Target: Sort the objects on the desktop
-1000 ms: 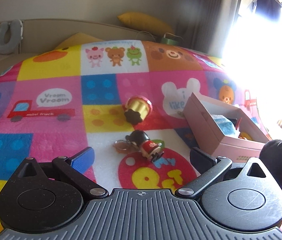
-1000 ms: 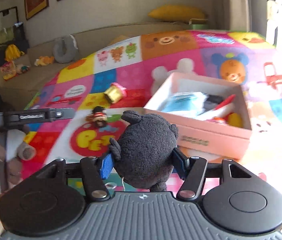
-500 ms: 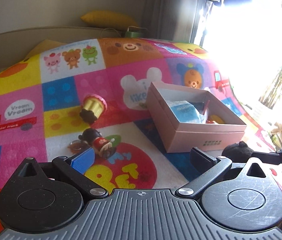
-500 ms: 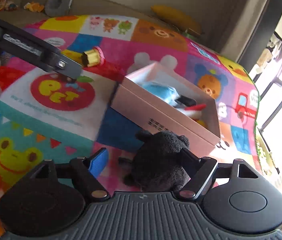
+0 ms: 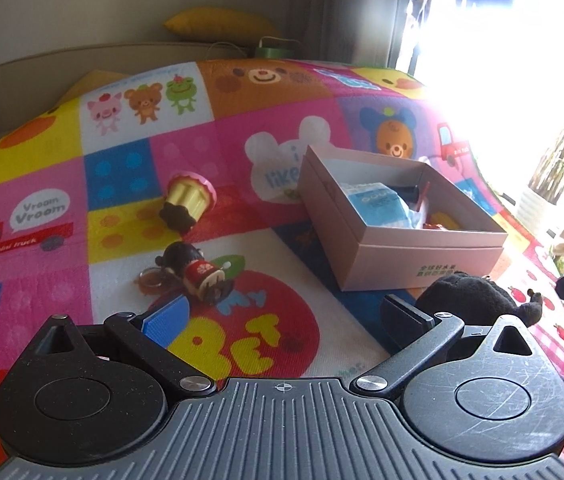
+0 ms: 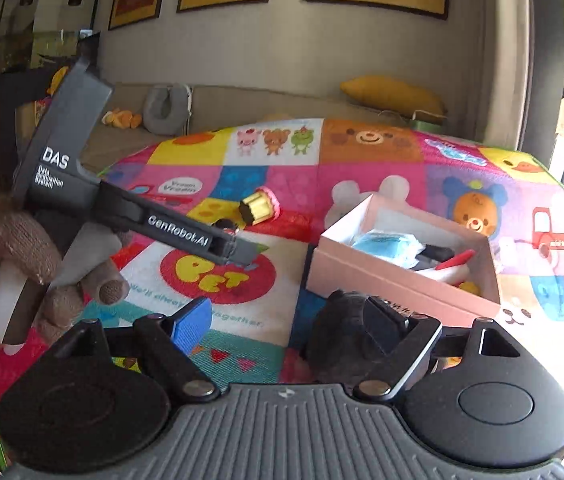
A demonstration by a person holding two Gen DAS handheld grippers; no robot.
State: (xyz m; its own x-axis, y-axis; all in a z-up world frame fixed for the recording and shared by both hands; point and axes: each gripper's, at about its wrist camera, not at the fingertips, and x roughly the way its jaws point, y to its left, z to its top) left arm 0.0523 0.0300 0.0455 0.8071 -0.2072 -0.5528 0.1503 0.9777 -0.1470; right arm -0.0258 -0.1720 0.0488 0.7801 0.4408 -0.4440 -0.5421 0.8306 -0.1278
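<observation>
my right tool (image 6: 290, 328) has just been opening, black plush (image 6: 338, 340) released beside pink box (image 6: 394, 280); left tool (image 5: 282, 320) open, doll keychain (image 5: 194, 272) next.

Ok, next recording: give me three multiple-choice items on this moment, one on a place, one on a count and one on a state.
1. Where is the black plush toy relative to the pink box?
A inside it
B on the mat, against its near wall
C balanced on its rim

2. In the left wrist view, how many toys lie on the mat left of the box?
A none
B four
C two

3. The right hand-held gripper is
A open
B shut on the plush toy
C shut on a pen

Key:
1 B, it sits on the mat outside the box.
2 C, the cupcake toy and the doll keychain.
3 A, its jaws have just been opening. The blue pad is clear of the plush toy between them.
</observation>
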